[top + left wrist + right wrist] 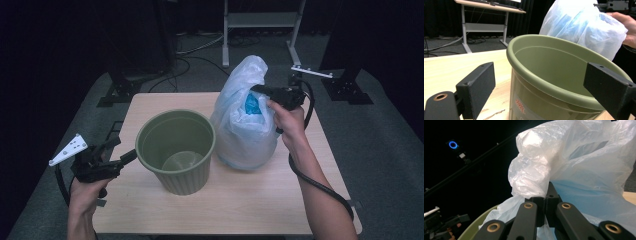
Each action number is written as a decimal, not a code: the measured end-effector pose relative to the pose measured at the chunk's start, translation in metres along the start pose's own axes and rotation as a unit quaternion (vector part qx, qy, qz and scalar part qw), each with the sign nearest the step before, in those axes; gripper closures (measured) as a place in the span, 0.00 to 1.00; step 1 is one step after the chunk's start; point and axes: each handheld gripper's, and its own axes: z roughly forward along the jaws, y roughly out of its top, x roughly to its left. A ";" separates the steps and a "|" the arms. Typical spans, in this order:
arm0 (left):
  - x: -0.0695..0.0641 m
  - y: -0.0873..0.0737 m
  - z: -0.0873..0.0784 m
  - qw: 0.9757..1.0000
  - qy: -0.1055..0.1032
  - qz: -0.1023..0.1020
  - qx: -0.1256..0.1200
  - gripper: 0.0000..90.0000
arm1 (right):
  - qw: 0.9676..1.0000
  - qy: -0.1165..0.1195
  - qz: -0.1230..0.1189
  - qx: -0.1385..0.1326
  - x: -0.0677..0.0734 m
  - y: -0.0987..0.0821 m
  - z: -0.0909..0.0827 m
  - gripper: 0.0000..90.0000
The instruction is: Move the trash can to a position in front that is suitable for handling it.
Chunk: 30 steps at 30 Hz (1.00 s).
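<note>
High view puts the right hand-held gripper [261, 90] pinched tight on the upper side of a translucent plastic bag [245, 125]; the right gripper view has its jaws pressed together on a fold of that film; the bag bulges below and beside it, its bottom resting on the wooden surface [250, 195]; something blue [251, 104] shows through the plastic. Well apart, the left hand-held gripper [125, 150] stands wide open, holding nothing, its jaws on either side of the rim of a green bin [175, 150], just beside the bag.

Overhead view, two close tool views, shared bin [176, 150]
</note>
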 end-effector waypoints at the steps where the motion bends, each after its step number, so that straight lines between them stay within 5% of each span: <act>1: 0.000 0.000 0.000 1.000 0.000 0.000 0.000 0.10 | 1.000 0.001 0.000 0.003 -0.001 -0.002 0.002 0.99; 30: -0.002 -0.001 0.003 1.000 -0.008 -0.006 -0.002 0.10 | 0.996 -0.001 0.021 0.090 -0.042 -0.086 0.056 0.99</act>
